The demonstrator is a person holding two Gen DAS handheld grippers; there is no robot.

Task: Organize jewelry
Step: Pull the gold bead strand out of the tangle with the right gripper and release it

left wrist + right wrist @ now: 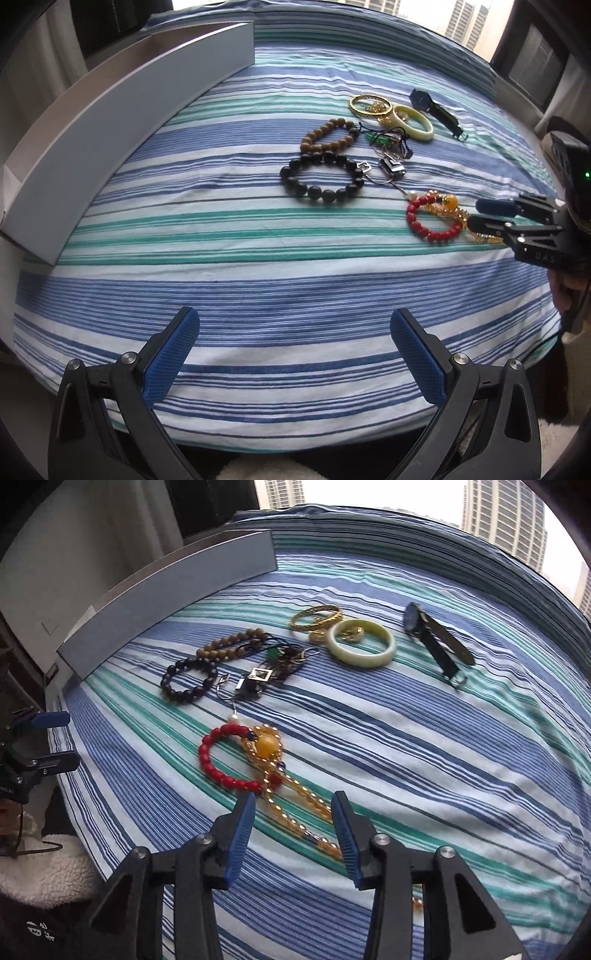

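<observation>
Striped cloth point(258, 280): blue, white and teal bands, spread over the table; every piece of jewelry lies on it.
Grey box point(122, 122): long and open-topped, along the far left side of the cloth, well apart from the jewelry.
Left gripper point(295, 343): jaws spread wide, holding nothing, hovering over bare cloth at the near edge, well apart from the pieces.
Right gripper point(293, 812): jaws partly open, nothing clamped; the amber bead strand runs between the two blue pads point(240, 845), and whether either pad touches it cannot be told.
Amber bead strand point(291, 797): small golden beads with one large yellow-orange bead, overlapping the red bracelet.
Red bead bracelet point(218, 764): a ring lying flat, just left of the amber strand and crossing it.
Black bead bracelet point(321, 181): near the middle of the cloth, touching the brown one.
Brown bead bracelet point(327, 136): just beyond the black one.
Tangle of cords and charms point(391, 151): dark cords, a green piece and a silver square pendant, between the bead bracelets and the bangles.
Gold bangle point(369, 105): at the far side, with small gold pieces beside it.
Pale jade bangle point(362, 642): just right of the gold bangle, a small gold piece inside its ring.
Wristwatch point(436, 642): dark face and dark strap, laid out straight, furthest right.
</observation>
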